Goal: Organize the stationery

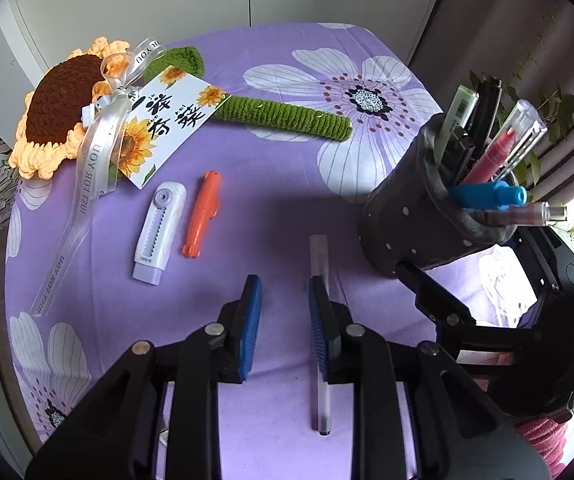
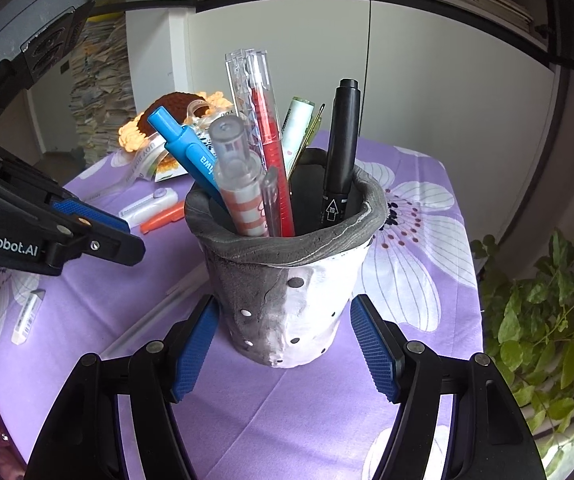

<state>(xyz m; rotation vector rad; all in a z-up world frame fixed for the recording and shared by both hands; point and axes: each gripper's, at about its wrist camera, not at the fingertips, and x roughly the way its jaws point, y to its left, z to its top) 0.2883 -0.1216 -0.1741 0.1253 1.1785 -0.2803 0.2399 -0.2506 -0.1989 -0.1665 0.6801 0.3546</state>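
My right gripper (image 2: pixel 283 344) fingers clamp the pen cup (image 2: pixel 287 280) mid-bench. Left gripper (image 1: pixel 285 320) fingers spread, straddling nothing; the clear pen (image 1: pixel 321 340) lies under one finger. Next: re-centre, pinch, lift.

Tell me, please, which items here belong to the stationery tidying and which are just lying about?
Part of the job:
- pen holder, gripped by the right tool
- clear pen by the left tool
- correction tape
- orange pen
- small eraser

Just lying about:
- crochet sunflower
- gift card
- potted plant
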